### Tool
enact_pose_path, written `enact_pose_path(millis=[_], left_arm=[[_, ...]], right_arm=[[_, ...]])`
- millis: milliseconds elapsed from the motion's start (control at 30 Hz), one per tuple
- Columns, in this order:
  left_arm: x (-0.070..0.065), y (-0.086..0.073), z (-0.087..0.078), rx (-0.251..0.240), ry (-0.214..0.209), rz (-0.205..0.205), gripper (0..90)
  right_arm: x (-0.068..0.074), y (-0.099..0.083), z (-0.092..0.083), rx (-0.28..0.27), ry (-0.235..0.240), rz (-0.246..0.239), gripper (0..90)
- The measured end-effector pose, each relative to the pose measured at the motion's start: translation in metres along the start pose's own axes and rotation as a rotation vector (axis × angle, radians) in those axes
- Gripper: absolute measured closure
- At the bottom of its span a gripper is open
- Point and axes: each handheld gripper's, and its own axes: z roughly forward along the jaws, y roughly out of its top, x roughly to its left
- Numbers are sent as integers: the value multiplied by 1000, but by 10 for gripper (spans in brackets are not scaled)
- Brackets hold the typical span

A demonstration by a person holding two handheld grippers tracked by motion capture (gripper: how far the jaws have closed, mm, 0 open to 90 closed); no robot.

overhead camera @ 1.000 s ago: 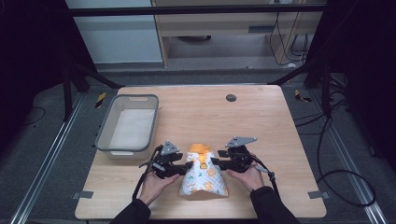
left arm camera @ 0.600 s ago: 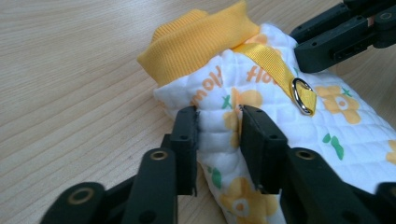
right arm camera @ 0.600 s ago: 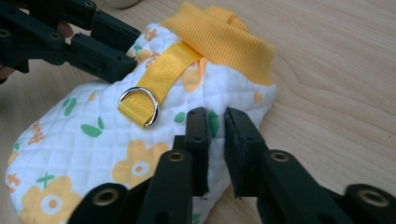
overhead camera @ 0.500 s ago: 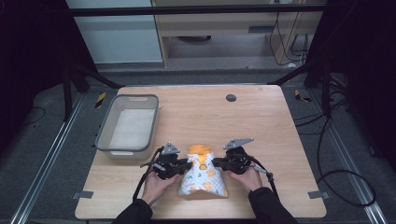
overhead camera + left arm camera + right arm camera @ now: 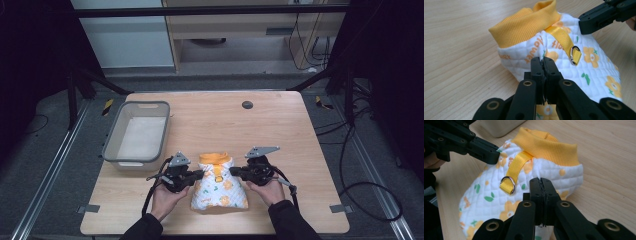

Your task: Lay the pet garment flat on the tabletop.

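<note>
A small quilted white pet vest [image 5: 220, 187] with orange flowers, a yellow ribbed collar [image 5: 524, 25] and a yellow strap with a metal D-ring [image 5: 507, 183] lies flat near the table's front edge. My left gripper [image 5: 201, 174] meets its left side and my right gripper [image 5: 232, 171] its right side, just below the collar. Both pairs of jaws have just been closing. In the left gripper view the tips [image 5: 544, 60] are together on puckered fabric. The right gripper view has its tips [image 5: 540, 181] together on a crease. Each view also catches the other gripper [image 5: 596, 21] [image 5: 484, 150].
A grey plastic bin [image 5: 112, 145] stands at the table's left, just behind my left hand. A dark round spot [image 5: 247, 104] marks the wooden table [image 5: 215, 125] near its far edge. Dark frame rails and cables lie around the table.
Both grippers' jaws have come together at the vest's sides; a second ago they stood apart there. The hands and the vest have stayed in place.
</note>
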Motion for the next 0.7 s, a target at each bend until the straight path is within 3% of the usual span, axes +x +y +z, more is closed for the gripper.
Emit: enact_pose_path(millis=[133,467,533,700], left_arm=[[-10,6,-10,-38,13,35,882],[-32,23,-35,-102,13,78,882],[-34,30,-40,-121,7,78,882],[-31,53,-34,-123,49,83,881]], right_arm=[[5,1,-15,-33,17,-12,891],[23,8,-44,-109,17,-54,891],[26,10,-50,-136,17,-58,889],[21,24,-56,-177,-27,-46,887]])
